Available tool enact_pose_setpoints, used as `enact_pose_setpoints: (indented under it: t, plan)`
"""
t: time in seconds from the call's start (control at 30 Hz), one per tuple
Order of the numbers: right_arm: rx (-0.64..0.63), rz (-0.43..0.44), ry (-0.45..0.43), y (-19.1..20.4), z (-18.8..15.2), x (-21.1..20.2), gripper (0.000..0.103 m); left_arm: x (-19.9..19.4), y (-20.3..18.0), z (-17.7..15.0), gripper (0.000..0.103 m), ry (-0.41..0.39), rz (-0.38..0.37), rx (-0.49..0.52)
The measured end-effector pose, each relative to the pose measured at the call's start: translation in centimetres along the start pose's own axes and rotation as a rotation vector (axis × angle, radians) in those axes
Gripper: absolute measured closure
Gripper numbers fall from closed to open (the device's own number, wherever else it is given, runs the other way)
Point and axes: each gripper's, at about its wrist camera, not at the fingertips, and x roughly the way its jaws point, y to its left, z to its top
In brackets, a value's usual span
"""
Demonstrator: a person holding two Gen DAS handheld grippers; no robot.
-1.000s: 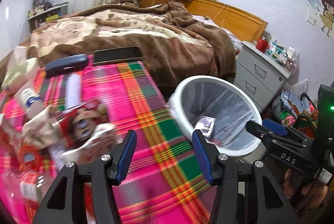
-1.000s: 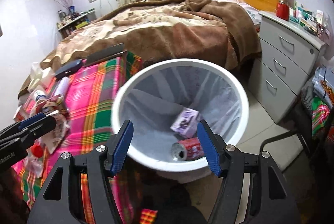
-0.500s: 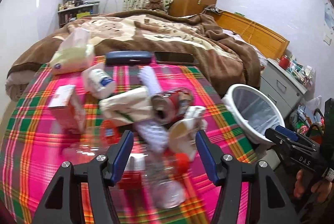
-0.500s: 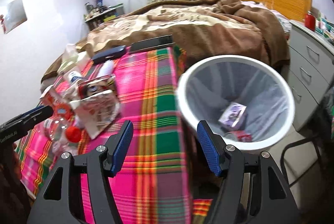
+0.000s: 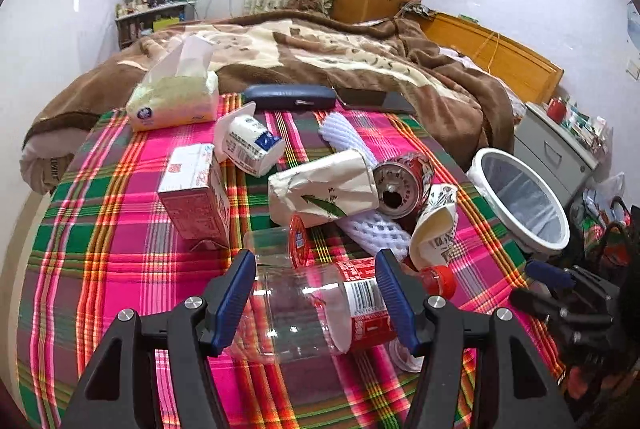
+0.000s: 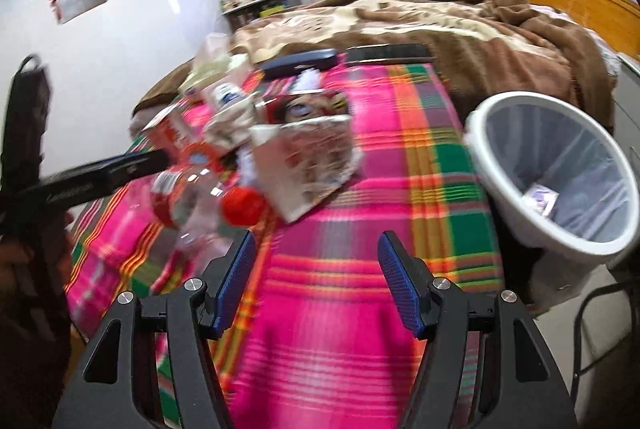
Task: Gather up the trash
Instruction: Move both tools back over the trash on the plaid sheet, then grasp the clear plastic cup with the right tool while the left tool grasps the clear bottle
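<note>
1. My left gripper: jaws have just been opening and now stand apart, pads clear of the clear plastic bottle that lies on its side between them; nothing gripped.
2. My right gripper: jaws wide, nothing between them, only plaid tablecloth beneath.
3. Bottle detail: red label, red cap toward the right, resting on the cloth.
4. Trash just beyond the bottle: crushed red can, flattened paper cup, second paper cup, white foam netting.
5. Farther back: pink carton, small white tub, tissue pack, dark blue case.
6. White bin: off the table's right edge, lined, a small printed packet inside.
7. Backdrop: bed with brown blanket.
</note>
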Motion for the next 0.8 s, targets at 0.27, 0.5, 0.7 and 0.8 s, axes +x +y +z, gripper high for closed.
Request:
enact_pose_setpoints:
  t: [0.27,0.5,0.7,0.8]
  plan:
    - [-0.105,0.088,0.032,3.9,-1.2,1.3,0.038,0.8,1.5,-0.5,0.037,0.036,-0.03,-0.044]
    - [-0.13,0.051,0.076,4.9,-1.5,3.1,0.038,-0.2,2.1,-1.5,0.036,0.033,-0.053,-0.048]
    - [-0.092,0.027,0.068,4.2,-1.5,2.7,0.053,-0.5,3.1,-1.9,0.036,0.042,-0.076,-0.089]
    - [-0.077,0.003,0.067,3.6,-1.8,2.4,0.059,-0.6,2.8,-2.0,0.036,0.051,-0.074,-0.081]
